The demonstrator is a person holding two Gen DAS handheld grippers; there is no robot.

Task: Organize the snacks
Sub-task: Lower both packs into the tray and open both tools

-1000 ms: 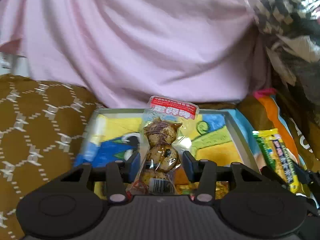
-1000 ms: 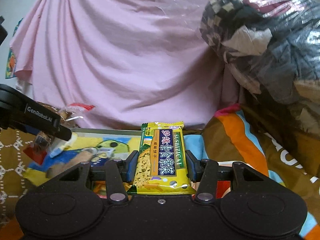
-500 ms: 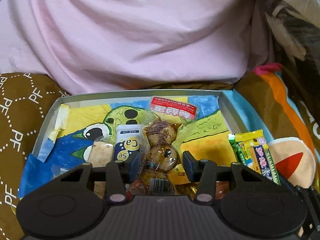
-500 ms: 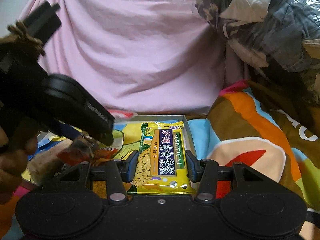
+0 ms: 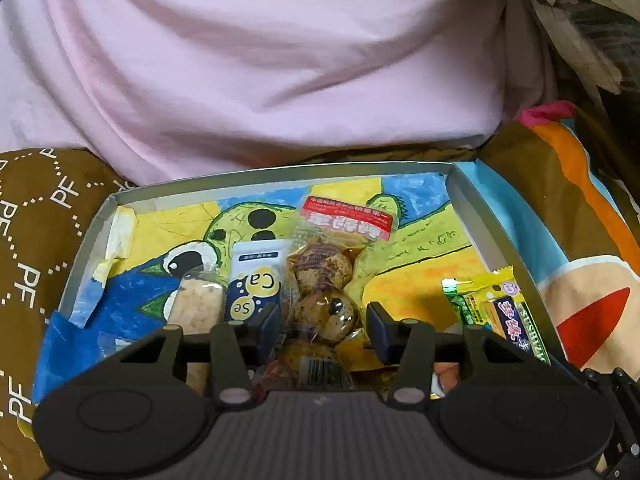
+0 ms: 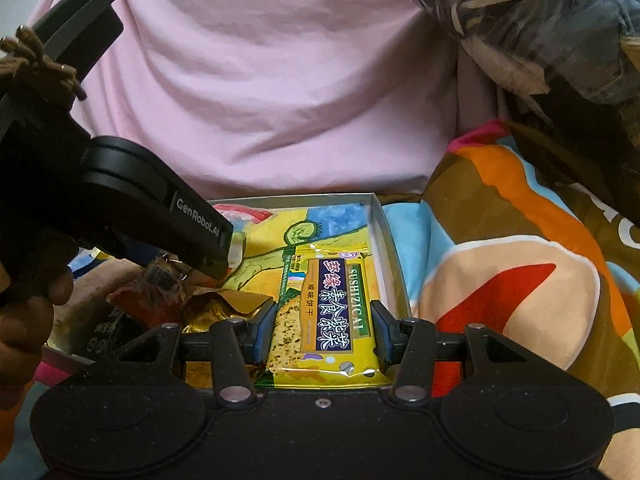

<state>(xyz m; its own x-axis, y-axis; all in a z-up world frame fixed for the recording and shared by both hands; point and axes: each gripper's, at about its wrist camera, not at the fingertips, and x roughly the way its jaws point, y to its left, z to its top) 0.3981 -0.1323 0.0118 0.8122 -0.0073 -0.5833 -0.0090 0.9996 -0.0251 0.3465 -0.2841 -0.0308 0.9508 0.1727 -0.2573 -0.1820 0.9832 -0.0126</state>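
Over the painted tray [image 5: 92, 240], your left gripper [image 5: 323, 326] clamps the egg packet [image 5: 326, 280] while your right gripper [image 6: 323, 330] clamps the yellow biscuit packet [image 6: 328, 312].

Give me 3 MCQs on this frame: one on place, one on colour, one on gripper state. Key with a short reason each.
1. Where does the blue-and-white Ca sachet lie?
A. in the tray, left of the egg pack
B. on the pink cloth
C. outside the tray on the brown blanket

2. What colour is the top label of the egg pack?
A. green
B. red
C. black

3. What is the right gripper doing?
A. open, holding nothing
B. shut on the yellow biscuit pack
C. shut on the sachet

Key:
1 A: it sits on the painted floor of the tray, beside the eggs on their left.
2 B: a red band with white print tops the clear pack.
3 B: both fingers press the sides of the yellow biscuit pack.
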